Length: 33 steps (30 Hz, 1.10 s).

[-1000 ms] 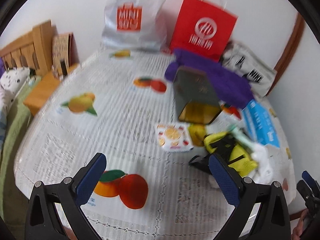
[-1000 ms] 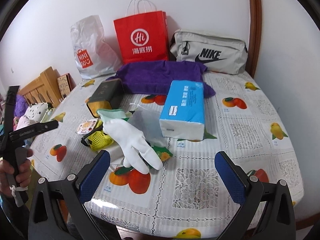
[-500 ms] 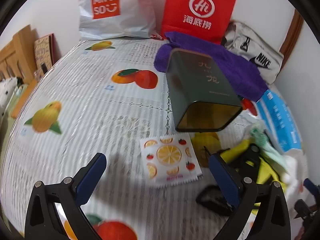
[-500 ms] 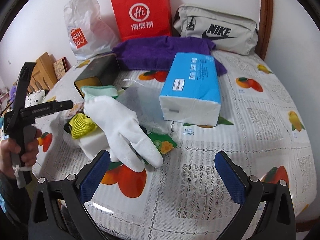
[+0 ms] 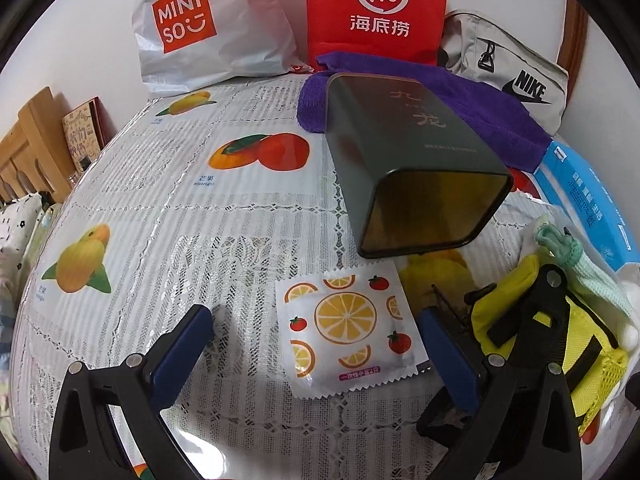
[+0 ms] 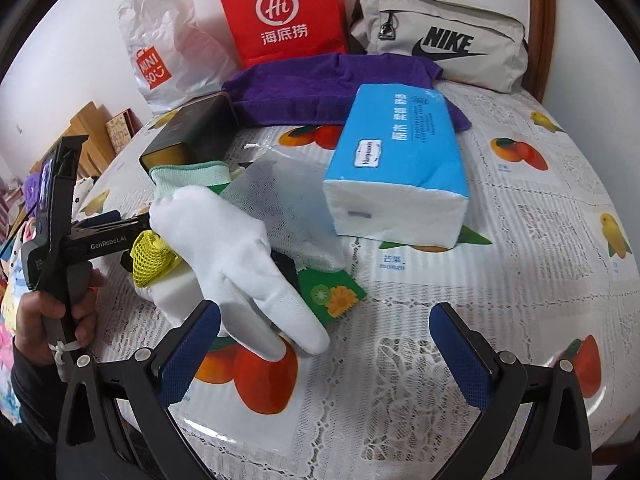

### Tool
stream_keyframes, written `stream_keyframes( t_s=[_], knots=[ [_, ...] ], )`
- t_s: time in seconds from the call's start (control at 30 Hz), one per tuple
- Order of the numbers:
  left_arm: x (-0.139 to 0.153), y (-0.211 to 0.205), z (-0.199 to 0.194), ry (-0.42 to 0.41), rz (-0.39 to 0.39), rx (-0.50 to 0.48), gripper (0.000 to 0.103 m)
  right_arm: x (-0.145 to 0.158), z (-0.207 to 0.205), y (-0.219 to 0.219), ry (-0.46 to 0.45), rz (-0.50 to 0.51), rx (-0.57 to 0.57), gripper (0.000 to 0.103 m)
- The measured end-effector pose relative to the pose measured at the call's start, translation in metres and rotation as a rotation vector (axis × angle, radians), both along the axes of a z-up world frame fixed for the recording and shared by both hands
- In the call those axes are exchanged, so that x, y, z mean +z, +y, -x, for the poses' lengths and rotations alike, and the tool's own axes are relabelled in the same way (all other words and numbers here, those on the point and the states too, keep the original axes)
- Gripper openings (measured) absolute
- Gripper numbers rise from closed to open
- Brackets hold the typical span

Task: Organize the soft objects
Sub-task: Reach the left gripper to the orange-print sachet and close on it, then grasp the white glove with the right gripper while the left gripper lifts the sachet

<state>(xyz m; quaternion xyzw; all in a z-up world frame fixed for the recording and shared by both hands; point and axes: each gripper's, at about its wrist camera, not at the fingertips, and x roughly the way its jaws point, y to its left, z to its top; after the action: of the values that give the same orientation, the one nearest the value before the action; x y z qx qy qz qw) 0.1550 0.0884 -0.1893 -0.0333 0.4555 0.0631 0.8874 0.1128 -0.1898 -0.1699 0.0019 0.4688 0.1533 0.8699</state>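
My left gripper (image 5: 316, 344) is open and empty, its fingers either side of a flat fruit-print sachet (image 5: 348, 328) on the table. A dark green tin (image 5: 404, 160) lies on its side just beyond, open end toward me. A yellow mesh pouch with black straps (image 5: 560, 332) lies at the right. My right gripper (image 6: 324, 344) is open and empty, close over the fingertips of a white glove (image 6: 236, 256) with a green cuff. A translucent mesh bag (image 6: 288, 200) and a blue tissue pack (image 6: 396, 168) lie behind the glove. A purple towel (image 6: 332, 84) lies further back.
A Miniso bag (image 5: 200, 28), a red paper bag (image 5: 376, 8) and a grey Nike pouch (image 6: 440, 48) stand along the wall. A green fruit-print sachet (image 6: 332, 292) lies under the glove. The left gripper's handle and hand (image 6: 60, 248) show at the left. Wooden furniture (image 5: 32, 140) stands beyond the table's left edge.
My left gripper has moved forward and down to the fruit-print sachet. My right gripper has moved forward toward the white glove. Both stay open.
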Motion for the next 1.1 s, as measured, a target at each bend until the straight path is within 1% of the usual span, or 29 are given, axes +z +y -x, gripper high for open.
stream_keyframes(
  t_s=[0.17, 0.2, 0.23, 0.27, 0.33, 0.37, 0.4, 0.43, 0.47, 0.6, 0.67, 0.7, 0.73, 0.77, 0.83, 0.9, 0.97, 1.07, 1.1],
  knots=[
    [0.0, -0.001, 0.0, -0.007, 0.001, -0.003, 0.102, -0.004, 0.0, 0.005, 0.01, 0.005, 0.007, 0.103],
    [0.001, -0.001, 0.0, -0.015, -0.003, -0.017, 0.093, -0.005, 0.0, 0.006, 0.01, 0.007, 0.008, 0.103],
    [0.003, -0.002, 0.0, -0.024, -0.008, -0.03, 0.072, -0.005, 0.0, 0.006, 0.01, 0.007, 0.009, 0.103],
    [0.005, -0.003, 0.001, -0.04, -0.015, -0.052, 0.06, -0.005, 0.0, 0.007, 0.009, 0.009, 0.011, 0.103],
    [0.006, -0.003, 0.0, -0.039, -0.02, -0.078, 0.052, -0.005, 0.001, 0.009, 0.008, 0.013, 0.012, 0.103],
    [0.007, -0.003, 0.0, -0.044, -0.011, -0.096, 0.045, -0.005, 0.001, 0.009, 0.009, 0.013, 0.012, 0.103],
    [0.009, 0.0, 0.002, -0.053, 0.004, -0.103, 0.035, -0.005, 0.001, 0.009, 0.01, 0.013, 0.014, 0.103],
    [0.009, 0.002, 0.003, -0.05, 0.015, -0.096, 0.031, -0.005, 0.0, 0.01, 0.009, 0.014, 0.016, 0.103],
    [0.01, 0.005, 0.004, -0.05, 0.043, -0.099, 0.029, -0.005, 0.0, 0.01, 0.01, 0.016, 0.016, 0.103],
    [0.011, 0.014, 0.006, -0.055, 0.102, -0.106, 0.024, -0.005, 0.0, 0.012, 0.007, 0.016, 0.018, 0.103],
    [0.011, 0.014, 0.009, -0.061, 0.116, -0.112, 0.019, -0.004, 0.0, 0.013, 0.003, 0.016, 0.019, 0.103],
    [0.012, 0.015, 0.011, -0.062, 0.132, -0.119, 0.014, -0.003, 0.0, 0.013, -0.002, 0.016, 0.019, 0.103],
    [0.012, 0.014, 0.012, -0.064, 0.143, -0.123, 0.012, -0.001, 0.001, 0.013, -0.007, 0.013, 0.019, 0.103],
    [0.012, 0.013, 0.014, -0.065, 0.143, -0.127, 0.012, 0.001, 0.001, 0.014, -0.016, 0.009, 0.019, 0.102],
    [0.012, 0.009, 0.015, -0.066, 0.113, -0.135, 0.012, 0.004, 0.001, 0.015, -0.031, -0.008, 0.026, 0.102],
    [0.01, 0.008, 0.016, -0.072, 0.114, -0.133, 0.012, 0.007, 0.001, 0.016, -0.039, -0.042, 0.039, 0.099],
    [0.009, 0.012, 0.016, -0.074, 0.143, -0.127, 0.013, 0.009, -0.001, 0.018, -0.042, -0.087, 0.049, 0.097],
    [0.007, 0.02, 0.016, -0.079, 0.203, -0.123, 0.013, 0.008, -0.005, 0.024, -0.046, -0.12, 0.072, 0.096],
    [0.006, 0.022, 0.016, -0.081, 0.216, -0.122, 0.014, 0.007, -0.007, 0.027, -0.046, -0.121, 0.078, 0.093]
  ],
)
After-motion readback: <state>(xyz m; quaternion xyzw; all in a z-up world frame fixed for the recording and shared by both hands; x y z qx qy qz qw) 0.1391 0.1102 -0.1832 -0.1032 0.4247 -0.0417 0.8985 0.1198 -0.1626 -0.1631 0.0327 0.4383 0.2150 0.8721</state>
